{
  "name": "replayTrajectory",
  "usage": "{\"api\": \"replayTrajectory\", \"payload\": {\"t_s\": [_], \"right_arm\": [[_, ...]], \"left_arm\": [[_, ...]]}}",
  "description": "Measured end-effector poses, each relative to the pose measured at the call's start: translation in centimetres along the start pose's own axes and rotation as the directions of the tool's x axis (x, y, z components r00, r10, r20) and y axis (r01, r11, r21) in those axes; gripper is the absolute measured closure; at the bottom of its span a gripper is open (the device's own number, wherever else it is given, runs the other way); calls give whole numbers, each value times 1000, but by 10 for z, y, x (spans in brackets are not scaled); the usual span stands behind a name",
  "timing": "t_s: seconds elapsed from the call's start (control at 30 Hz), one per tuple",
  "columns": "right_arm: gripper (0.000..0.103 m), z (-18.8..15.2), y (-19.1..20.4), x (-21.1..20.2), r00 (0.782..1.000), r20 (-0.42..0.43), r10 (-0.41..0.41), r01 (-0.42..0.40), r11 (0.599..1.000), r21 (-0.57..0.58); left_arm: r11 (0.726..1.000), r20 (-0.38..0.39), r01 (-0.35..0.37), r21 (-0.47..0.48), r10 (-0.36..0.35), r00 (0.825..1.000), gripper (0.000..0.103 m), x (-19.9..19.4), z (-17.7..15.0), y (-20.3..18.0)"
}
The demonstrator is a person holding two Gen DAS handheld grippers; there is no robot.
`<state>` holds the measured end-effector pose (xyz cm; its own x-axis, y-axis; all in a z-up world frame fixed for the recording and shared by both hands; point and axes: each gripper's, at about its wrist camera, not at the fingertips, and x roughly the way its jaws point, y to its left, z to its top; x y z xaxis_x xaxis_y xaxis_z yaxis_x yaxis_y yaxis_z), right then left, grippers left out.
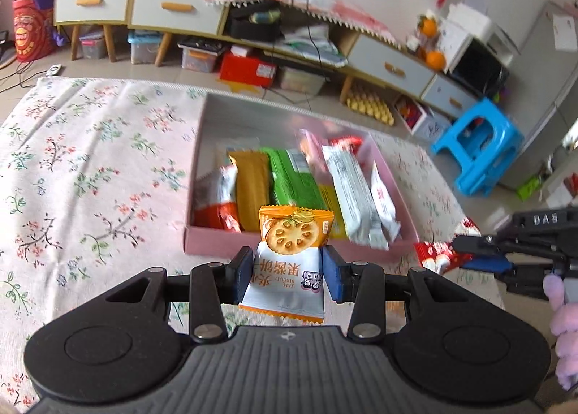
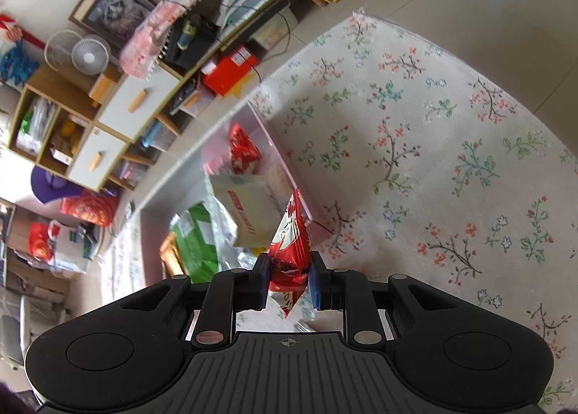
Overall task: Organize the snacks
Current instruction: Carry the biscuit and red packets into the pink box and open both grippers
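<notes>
Two crinkly packets held: left gripper (image 1: 287, 269) pinches an orange biscuit pack (image 1: 289, 258), right gripper (image 2: 289, 280) a red wrapper (image 2: 290, 251), by one pink box (image 1: 202, 244).

Box (image 1: 202, 244): on the cloth (image 1: 90, 161); snack packets (image 1: 289, 175) side by side within
Cabinets (image 1: 162, 9): behind the box
Stool (image 1: 477, 146): right of box

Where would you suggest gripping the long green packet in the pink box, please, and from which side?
Grip the green packet across its narrow width near its middle, coming from above. It lies flat and lengthwise in the pink box, wedged between the mustard packet and the white packet, so only its top face shows and its long edges look hard to reach.
</notes>
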<state>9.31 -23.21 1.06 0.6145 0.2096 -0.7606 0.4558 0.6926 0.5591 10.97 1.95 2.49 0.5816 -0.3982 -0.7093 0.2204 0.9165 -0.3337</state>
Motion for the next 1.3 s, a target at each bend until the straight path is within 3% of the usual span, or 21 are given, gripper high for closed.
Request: {"api": "replayTrajectory", "payload": {"t_s": [0.37, 0.7, 0.8, 1.0, 1.3], "right_arm": [[82, 8, 16, 20, 994, 100, 33, -23, 994, -105], [81, 20, 33, 49, 985, 169, 18, 28, 962, -271], [81, 23, 35, 55, 984, 176, 28, 25, 956, -293], [81, 29, 36, 67, 982, 181, 59, -1, 953, -303], [78, 31, 45, 73, 976, 190, 103, -33, 939, -341]], "left_arm": [[999, 156, -31, 27, 27, 987, 65, 7, 5, 5], [995, 184, -99, -1, 97, 978, 65, 27, 13, 14], [990, 214, -138, 5, 134, 967, 64, 29, 14, 15], [986, 201, -164, 3, 160, 966, 64, 35, 14, 15], [978, 202, -189, 83, 169, 965, 63, 37, 9, 8]]}}
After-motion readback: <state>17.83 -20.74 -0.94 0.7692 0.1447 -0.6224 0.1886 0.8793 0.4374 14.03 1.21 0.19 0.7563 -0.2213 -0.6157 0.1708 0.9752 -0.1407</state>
